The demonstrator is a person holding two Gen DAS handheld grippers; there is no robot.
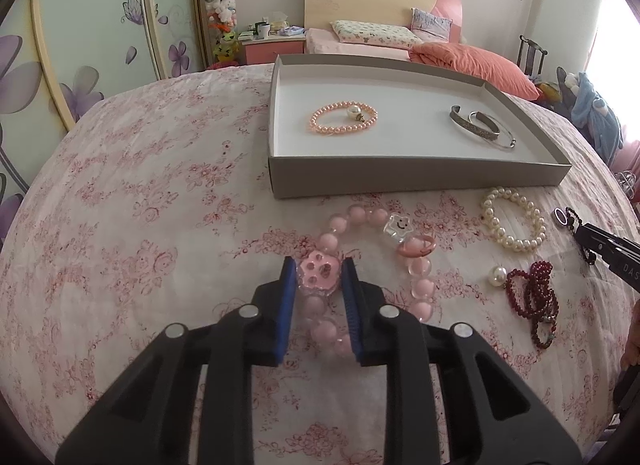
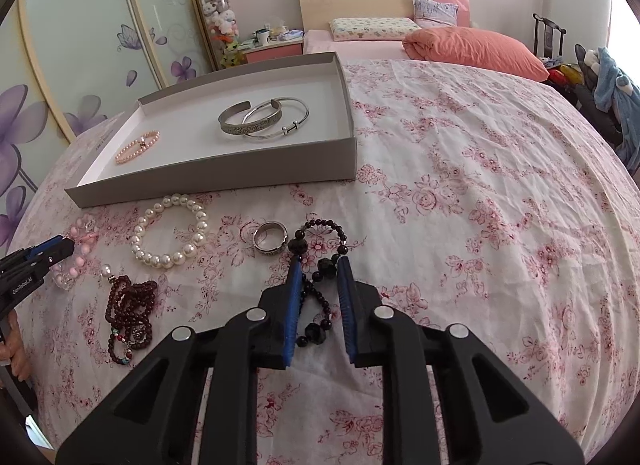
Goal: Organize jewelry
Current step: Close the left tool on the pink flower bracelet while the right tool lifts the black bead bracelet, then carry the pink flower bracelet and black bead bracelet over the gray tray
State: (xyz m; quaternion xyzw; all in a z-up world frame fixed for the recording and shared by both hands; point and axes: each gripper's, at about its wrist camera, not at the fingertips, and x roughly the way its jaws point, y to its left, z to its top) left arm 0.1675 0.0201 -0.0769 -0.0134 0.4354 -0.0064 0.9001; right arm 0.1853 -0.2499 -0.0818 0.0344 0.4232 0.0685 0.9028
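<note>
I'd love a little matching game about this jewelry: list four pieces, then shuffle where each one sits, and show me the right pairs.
Things:
1. white pearl bracelet
2. silver bangles
3. black bead bracelet
4. pink bead bracelet

Places:
A. between the right gripper's fingers
B. inside the grey tray
C. between the left gripper's fingers
D. on the bedspread just before the tray, untouched

Pairs: 1-D, 2-B, 3-A, 4-C

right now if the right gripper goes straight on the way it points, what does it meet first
The right gripper already straddles the black bead bracelet, so those beads come first. Past them lies bare floral bedspread; the grey tray sits left, probably missed.
</note>
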